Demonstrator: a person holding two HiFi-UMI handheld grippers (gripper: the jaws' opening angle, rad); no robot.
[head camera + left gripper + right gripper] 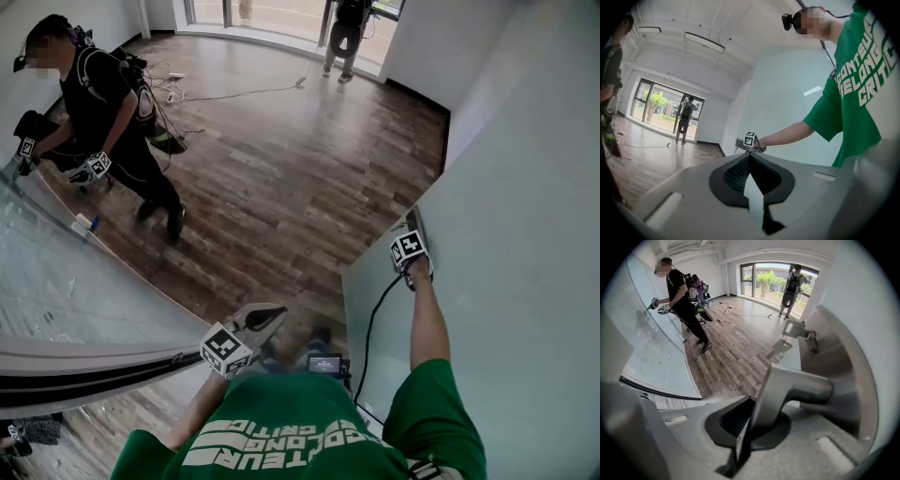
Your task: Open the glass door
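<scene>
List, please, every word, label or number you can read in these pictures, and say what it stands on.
"CRITIC": white print, bottom line on the green T-shirt.
"ONTEU" and "LONG": parts of the two lines above it; their other letters are unclear.
Marker cubes: square patterns only, no letters.
Nothing else is readable.

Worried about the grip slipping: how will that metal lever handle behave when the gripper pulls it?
Probably rigid: the handle looks like solid brushed metal. Likely slippery, being smooth where the right gripper clamps it. The door seems a large panel, so perhaps heavy to swing.
</scene>
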